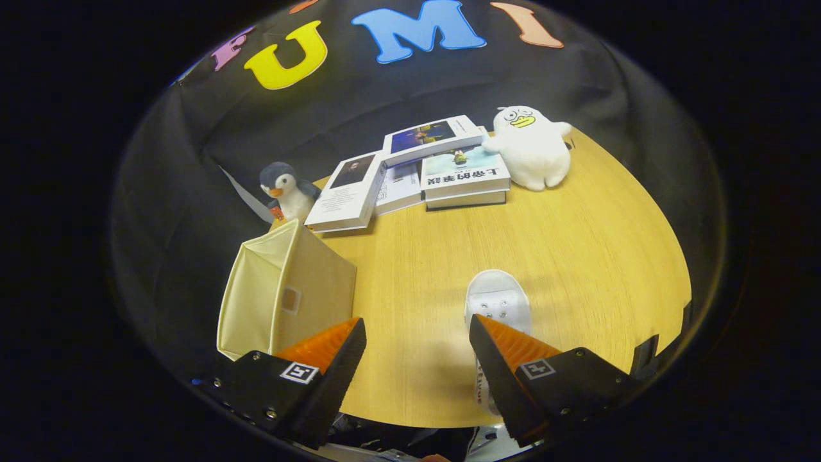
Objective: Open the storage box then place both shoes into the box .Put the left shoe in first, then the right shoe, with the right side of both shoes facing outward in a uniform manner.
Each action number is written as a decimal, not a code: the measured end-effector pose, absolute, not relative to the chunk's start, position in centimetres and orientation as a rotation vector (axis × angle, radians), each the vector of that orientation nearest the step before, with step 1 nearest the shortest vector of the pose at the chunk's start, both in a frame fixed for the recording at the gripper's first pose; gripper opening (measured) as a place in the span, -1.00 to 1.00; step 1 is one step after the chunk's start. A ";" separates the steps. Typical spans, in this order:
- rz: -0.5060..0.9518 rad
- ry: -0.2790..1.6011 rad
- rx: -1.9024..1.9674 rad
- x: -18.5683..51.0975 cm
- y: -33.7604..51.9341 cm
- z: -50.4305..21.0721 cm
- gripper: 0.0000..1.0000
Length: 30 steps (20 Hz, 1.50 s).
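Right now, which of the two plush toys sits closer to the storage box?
The grey-and-white penguin, just behind the cream storage box. The white duck sits beyond the books; the open gripper holds nothing.

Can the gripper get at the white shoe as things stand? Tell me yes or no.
Probably yes. The gripper is open, with bare table between its fingers. The white shoe lies just ahead of one finger, partly under it, with nothing on it. The storage box sits off to the other side.
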State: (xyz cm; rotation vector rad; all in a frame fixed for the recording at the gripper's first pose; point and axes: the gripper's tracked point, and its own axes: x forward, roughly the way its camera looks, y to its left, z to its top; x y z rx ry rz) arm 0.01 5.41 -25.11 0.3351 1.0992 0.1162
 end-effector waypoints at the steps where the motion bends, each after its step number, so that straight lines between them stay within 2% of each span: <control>1: 0.103 1.105 0.326 -0.2 4.6 -25.6 0.95; 14: -0.004 1.243 0.220 -4.0 -3.6 -32.4 0.96; 26: -0.011 1.380 0.203 -4.8 -3.9 -38.3 0.96; 30: 0.011 1.395 0.239 -4.9 -3.0 -38.4 0.87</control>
